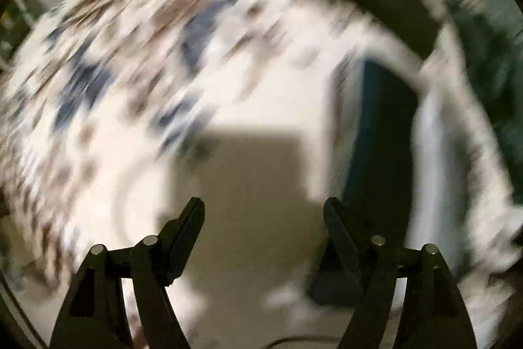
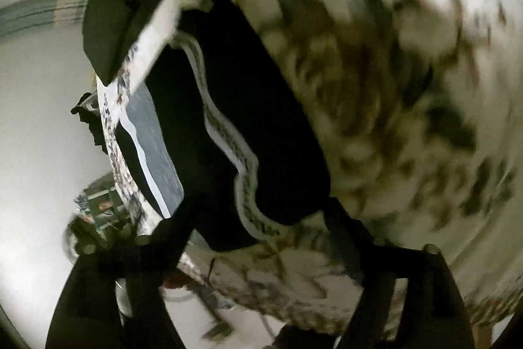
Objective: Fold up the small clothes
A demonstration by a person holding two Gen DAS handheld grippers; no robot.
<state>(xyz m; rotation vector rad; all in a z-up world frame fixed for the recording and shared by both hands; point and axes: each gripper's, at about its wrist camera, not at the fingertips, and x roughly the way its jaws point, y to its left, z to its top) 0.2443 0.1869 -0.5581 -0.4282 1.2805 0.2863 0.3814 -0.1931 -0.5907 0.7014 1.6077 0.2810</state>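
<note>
While left gripper (image 1: pixel 264 210) gapes, right gripper (image 2: pixel 261 228) straddles dark garment (image 2: pixel 261 126), grip unclear.

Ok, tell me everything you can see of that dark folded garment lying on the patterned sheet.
The dark garment looks black in the right wrist view, navy to teal in the left. It seems soft fabric, lying flat on the white patterned sheet, with a wavy pale band along one edge. The right gripper sits close at its near end; contact is unclear. The left gripper is open beside it, touching nothing. Motion blur hides finer detail.
</note>
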